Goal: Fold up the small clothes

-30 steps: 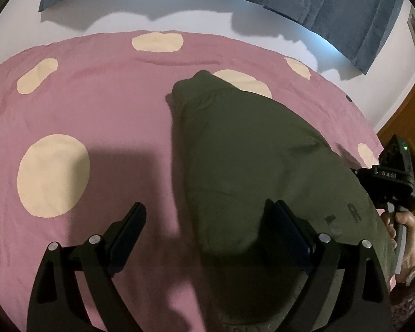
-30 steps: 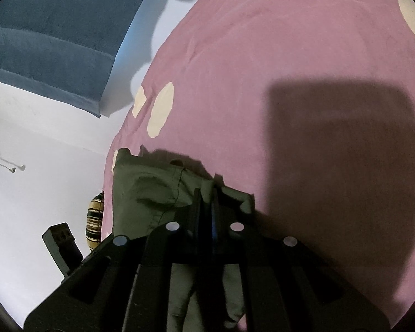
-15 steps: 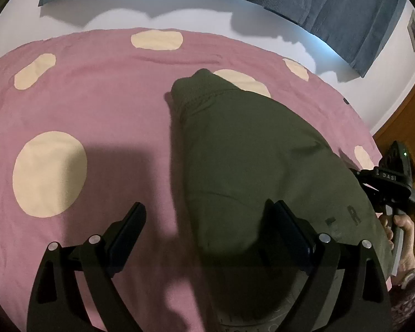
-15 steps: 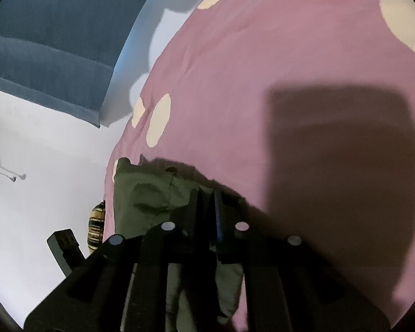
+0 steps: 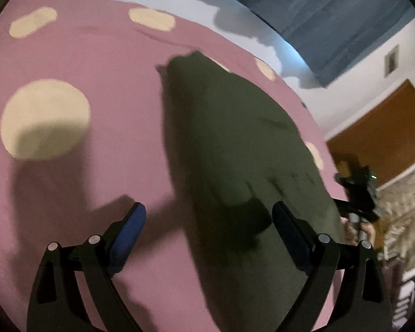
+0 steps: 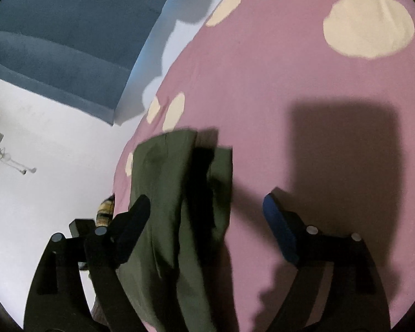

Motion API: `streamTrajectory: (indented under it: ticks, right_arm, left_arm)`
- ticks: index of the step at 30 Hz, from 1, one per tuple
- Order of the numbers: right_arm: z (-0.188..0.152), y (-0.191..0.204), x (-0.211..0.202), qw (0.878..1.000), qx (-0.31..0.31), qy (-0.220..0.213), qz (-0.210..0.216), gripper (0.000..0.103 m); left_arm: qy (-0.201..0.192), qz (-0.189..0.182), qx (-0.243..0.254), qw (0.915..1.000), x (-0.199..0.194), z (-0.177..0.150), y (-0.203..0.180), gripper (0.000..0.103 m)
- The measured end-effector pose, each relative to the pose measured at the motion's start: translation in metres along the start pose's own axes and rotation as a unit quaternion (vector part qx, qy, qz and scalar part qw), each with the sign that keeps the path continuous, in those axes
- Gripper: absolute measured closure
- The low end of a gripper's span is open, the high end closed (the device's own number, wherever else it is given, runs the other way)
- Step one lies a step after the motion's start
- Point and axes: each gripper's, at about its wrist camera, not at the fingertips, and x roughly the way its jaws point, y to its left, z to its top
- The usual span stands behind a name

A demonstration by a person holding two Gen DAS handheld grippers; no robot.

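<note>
From the left wrist, the olive-green garment lies folded long on the pink bedspread with cream dots. The left gripper stands released, jaws wide: its right finger hangs over the garment's near part, its left finger over bare bedspread. Left of the garment the bedspread lies open to its far edge. Past the garment's right edge, near the bed's side, the right gripper shows, blurred.

From the right wrist, the right gripper has just been opening and grasps nothing; the garment lies between its spread fingers, toward the left one. Right of the garment spreads wide free bedspread; left of it the bed's edge runs close.
</note>
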Motion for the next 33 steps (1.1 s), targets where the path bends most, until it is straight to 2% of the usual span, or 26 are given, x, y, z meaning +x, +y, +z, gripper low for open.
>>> streamTrajectory:
  ticks: [5,9,10,17,20,21,22,25,33]
  right_arm:
    - [-0.007,0.009,0.013,0.999,-0.023,0.027,-0.008,0.017]
    - [-0.009,0.019,0.032,0.998,-0.044,0.053,-0.016,0.015]
    - [-0.01,0.022,0.036,0.997,-0.049,0.058,-0.019,0.012]
    - [-0.007,0.035,0.061,0.993,-0.069,0.098,-0.014,0.009]
    - [-0.007,0.039,0.066,0.991,-0.078,0.105,-0.013,0.009]
    - [-0.008,0.041,0.066,0.991,-0.081,0.106,-0.014,0.013]
    - [-0.009,0.042,0.067,0.99,-0.086,0.107,-0.016,0.031]
    - [-0.013,0.04,0.074,0.99,-0.072,0.12,0.002,0.049]
    - [-0.021,0.044,0.07,0.993,-0.056,0.099,0.046,0.068]
  left_arm:
    - [0.012,-0.022,0.013,0.9996,0.009,-0.009,-0.012,0.011]
    - [0.029,-0.047,-0.02,0.9983,0.025,-0.005,-0.01,0.011]
    - [0.031,-0.051,-0.024,0.9979,0.028,-0.004,-0.01,0.011]
    - [0.035,-0.071,-0.025,0.9966,0.035,-0.003,-0.015,0.011]
    - [0.031,-0.068,-0.023,0.9969,0.038,-0.003,-0.019,0.011]
    - [0.03,-0.066,-0.021,0.9972,0.039,-0.003,-0.02,0.011]
    - [0.029,-0.064,-0.02,0.9973,0.039,-0.003,-0.021,0.011]
    - [0.028,-0.058,-0.016,0.9978,0.037,-0.005,-0.021,0.013]
    - [0.023,-0.028,0.003,0.9994,0.031,-0.003,-0.034,0.023]
